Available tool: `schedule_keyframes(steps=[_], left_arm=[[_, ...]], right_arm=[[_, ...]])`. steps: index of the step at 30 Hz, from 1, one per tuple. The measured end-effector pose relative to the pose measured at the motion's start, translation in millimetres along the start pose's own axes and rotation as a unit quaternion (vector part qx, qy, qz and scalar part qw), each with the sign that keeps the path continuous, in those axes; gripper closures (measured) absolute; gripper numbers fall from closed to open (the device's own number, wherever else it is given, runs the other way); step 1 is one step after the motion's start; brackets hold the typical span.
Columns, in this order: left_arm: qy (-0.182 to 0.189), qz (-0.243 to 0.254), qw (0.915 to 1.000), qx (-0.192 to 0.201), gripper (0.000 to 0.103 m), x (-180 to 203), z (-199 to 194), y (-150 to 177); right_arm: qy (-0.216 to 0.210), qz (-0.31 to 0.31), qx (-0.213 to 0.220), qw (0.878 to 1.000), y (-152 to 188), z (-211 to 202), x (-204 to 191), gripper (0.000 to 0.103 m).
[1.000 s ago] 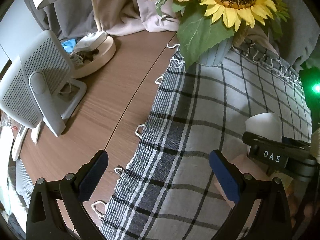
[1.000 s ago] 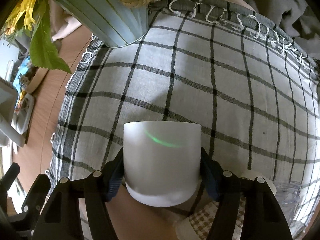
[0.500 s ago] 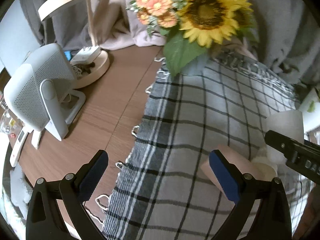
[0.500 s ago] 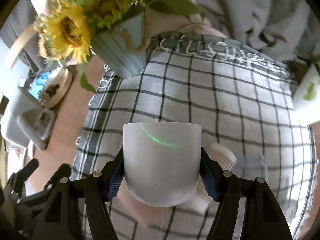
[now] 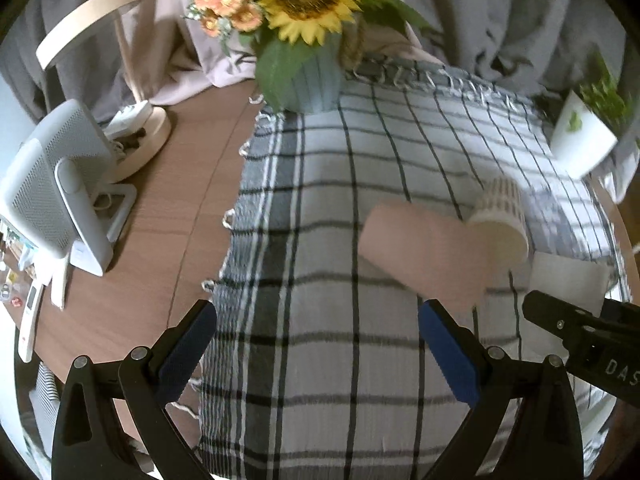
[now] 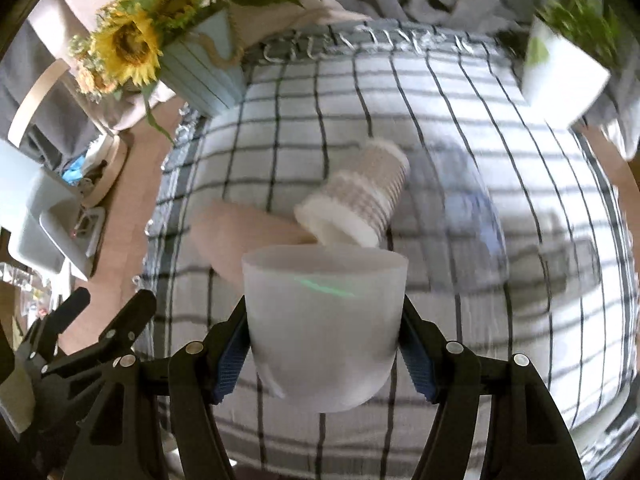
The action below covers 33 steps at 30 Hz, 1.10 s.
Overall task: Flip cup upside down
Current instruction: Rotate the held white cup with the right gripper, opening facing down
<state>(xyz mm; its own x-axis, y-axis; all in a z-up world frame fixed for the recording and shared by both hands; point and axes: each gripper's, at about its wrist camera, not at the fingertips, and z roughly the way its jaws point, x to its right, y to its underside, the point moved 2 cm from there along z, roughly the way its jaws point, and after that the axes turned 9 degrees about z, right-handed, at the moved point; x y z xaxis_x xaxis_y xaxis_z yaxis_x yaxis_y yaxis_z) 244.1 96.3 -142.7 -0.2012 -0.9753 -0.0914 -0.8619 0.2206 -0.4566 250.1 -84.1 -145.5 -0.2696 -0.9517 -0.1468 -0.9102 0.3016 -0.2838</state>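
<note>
- While my right gripper [image 6: 324,356] hangs above the grey-and-white checked cloth [image 6: 460,128], its jaws are closed on the sides of the frosted white plastic cup [image 6: 322,328], low on the wall near the base, with the mouth pointing away from the camera.
- My left gripper [image 5: 316,348] has its jaws spread wide, with nothing between them.
- I judge the cup light and fairly stiff, but smooth, so it could slip or rotate between the blue pads if I turn quickly.
- Its wall tapers toward the base; a grip nearer mid-height would likely hold more surely through the flip.
- At twelve o'clock from the held cup, a ribbed white paper cup [image 6: 356,200] lies tipped against a pink cylindrical cup [image 6: 240,232] lying on its side.
- To set it down inverted, I would pick bare cloth toward three o'clock, away from those two.
- At eleven o'clock stands a pale blue vase of sunflowers [image 6: 204,68], well apart.
</note>
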Motion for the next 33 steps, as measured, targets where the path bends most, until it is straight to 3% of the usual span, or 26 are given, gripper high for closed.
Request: schedule_keyframes(steps=[17,30,33], left_arm=[[-0.005,0.012,0.9977,-0.067,0.0,22,24,47],[-0.023,-0.013,0.9973,-0.069,0.0,23,18,54],[-0.026,-0.014,0.9974,-0.067,0.0,27,16,54]], right_arm=[[0.019,0.026,-0.078,0.996,45,47,33,0.035],[0.007,-0.012,-0.086,0.996,37,55,26,0.035],[-0.003,-0.016,-0.089,0.996,37,55,25,0.029]])
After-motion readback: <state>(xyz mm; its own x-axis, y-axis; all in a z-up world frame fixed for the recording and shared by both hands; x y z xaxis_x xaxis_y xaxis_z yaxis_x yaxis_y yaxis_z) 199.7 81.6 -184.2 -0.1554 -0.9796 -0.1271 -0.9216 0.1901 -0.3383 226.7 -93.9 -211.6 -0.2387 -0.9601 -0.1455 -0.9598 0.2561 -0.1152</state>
